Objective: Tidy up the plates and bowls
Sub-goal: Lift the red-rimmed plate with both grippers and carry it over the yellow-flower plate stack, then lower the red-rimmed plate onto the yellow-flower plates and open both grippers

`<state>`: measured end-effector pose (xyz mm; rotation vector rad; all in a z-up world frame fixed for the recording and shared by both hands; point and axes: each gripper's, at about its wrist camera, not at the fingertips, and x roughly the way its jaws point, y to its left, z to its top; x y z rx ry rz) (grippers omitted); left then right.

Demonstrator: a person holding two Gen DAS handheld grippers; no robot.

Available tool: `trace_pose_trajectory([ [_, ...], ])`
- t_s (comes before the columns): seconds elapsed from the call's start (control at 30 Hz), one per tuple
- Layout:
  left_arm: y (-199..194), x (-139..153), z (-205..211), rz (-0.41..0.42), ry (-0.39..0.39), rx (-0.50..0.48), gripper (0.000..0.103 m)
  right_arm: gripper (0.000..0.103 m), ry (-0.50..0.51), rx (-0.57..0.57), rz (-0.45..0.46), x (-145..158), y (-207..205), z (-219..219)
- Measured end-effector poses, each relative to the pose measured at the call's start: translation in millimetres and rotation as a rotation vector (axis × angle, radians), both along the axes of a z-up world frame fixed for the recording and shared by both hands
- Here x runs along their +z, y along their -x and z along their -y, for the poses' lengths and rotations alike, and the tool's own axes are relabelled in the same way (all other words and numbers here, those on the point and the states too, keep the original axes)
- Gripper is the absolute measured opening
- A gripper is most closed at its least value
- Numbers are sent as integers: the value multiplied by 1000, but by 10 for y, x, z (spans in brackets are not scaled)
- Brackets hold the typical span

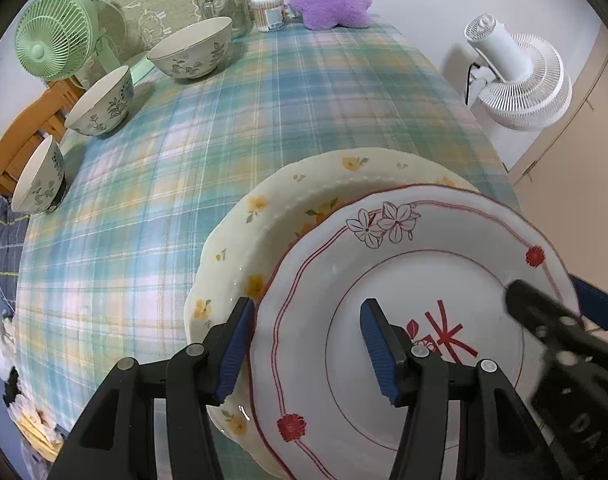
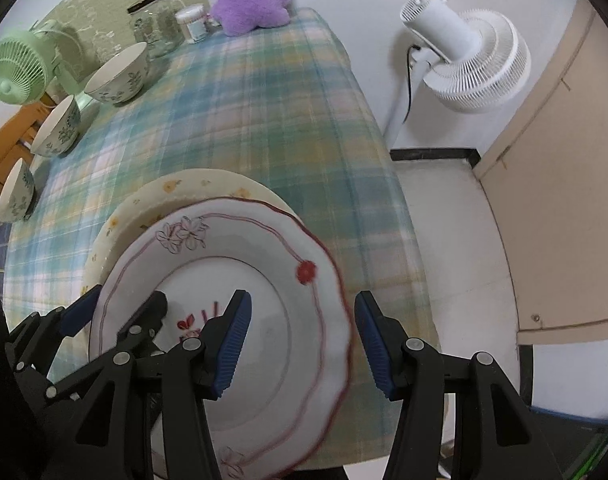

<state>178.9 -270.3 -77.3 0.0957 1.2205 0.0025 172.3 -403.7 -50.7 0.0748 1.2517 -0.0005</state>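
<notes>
Left wrist view: the red-patterned plate (image 1: 384, 280) is seen lying on the yellow-flowered plate (image 1: 264, 208) at the near right of the desk (image 1: 144, 200). Left tongs (image 1: 308, 344) and right tongs (image 2: 300, 344) are held half open astride its rim, nothing gripped. Stacking seems in hand; three bowls (image 1: 190, 50) at far left likely need nesting next

Open plaid tablecloth (image 1: 232, 128) lies between the stacked plates (image 1: 384, 280) and three bowls (image 1: 100, 104) at left.
</notes>
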Motion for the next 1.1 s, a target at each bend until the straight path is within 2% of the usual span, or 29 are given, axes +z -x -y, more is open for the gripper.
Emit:
trace_pose_trajectory([
  [0.13,36,-25,39,2,-29,-10,55,32,-11,10,-28,12,41,74],
  [0.2,25,-28,34,-1,-27,-1,56,25,-49,25,-35,2,44,87],
  [0.3,19,-25,45,-2,-34,1,56,25,-30,39,-29,11,41,38],
  [0.57,75,33,70,5,-43,-1,66,25,2,88,-3,45,-20,4],
  [0.73,59,31,17,-3,-31,25,66,26,44,127,17,62,-82,-89],
  [1.1,18,42,-61,3,-25,44,67,30,45,120,5,-51,-197,-197],
])
